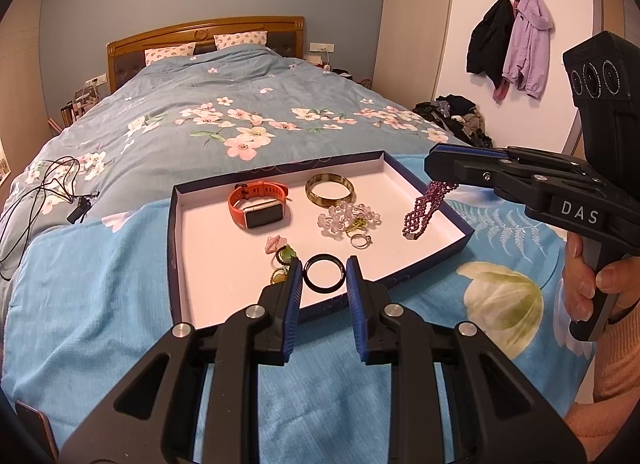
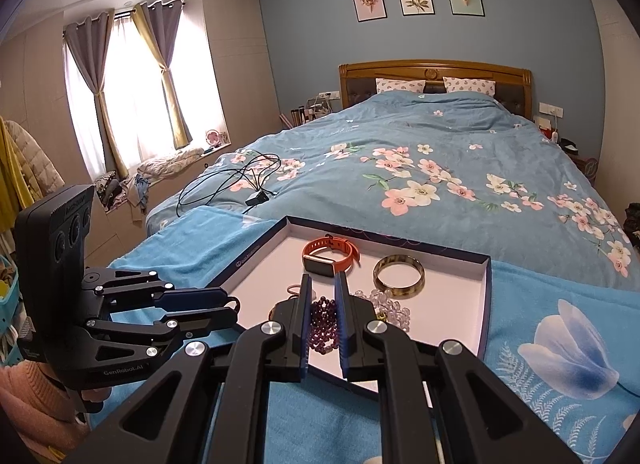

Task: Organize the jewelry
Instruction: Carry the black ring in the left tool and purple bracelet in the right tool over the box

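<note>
A shallow navy tray with a white floor lies on the blue bedspread. In it are an orange smartwatch, a tortoiseshell bangle, a clear bead bracelet, a silver ring and small charms. My left gripper is shut on a black ring, held over the tray's front edge. My right gripper is shut on a purple bead bracelet, which hangs over the tray's right side.
The tray sits at the foot of a bed with a floral duvet. A black cable with a charger lies on the bed to the left. Coats hang on a wall hook. A clothes pile lies on the floor.
</note>
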The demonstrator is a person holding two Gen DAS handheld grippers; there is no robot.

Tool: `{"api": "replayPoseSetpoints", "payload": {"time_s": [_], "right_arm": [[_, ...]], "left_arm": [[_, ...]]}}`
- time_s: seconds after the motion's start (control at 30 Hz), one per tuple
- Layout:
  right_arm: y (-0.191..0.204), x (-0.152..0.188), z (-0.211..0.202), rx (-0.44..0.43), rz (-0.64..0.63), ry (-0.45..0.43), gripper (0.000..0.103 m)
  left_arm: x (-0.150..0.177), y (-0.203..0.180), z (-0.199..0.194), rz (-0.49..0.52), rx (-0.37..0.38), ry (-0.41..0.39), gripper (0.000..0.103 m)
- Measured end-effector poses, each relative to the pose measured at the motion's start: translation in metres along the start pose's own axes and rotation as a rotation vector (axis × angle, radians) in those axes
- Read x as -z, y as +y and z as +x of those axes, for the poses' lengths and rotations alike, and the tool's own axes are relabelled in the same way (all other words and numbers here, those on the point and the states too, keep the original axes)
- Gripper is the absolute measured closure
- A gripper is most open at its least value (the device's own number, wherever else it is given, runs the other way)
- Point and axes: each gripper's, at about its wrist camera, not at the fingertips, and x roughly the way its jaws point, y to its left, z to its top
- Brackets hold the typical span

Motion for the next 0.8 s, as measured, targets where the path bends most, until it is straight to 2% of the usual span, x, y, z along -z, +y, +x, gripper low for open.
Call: {"api": "replayPoseSetpoints", "payload": {"time_s": [0.8], "right_arm": [[-0.009, -0.002, 0.024, -0.009, 0.023, 0.027, 0.093]], "left_arm": [[-0.006, 0.005, 0.019, -0.005, -0.025, 0.012, 0.08]]}}
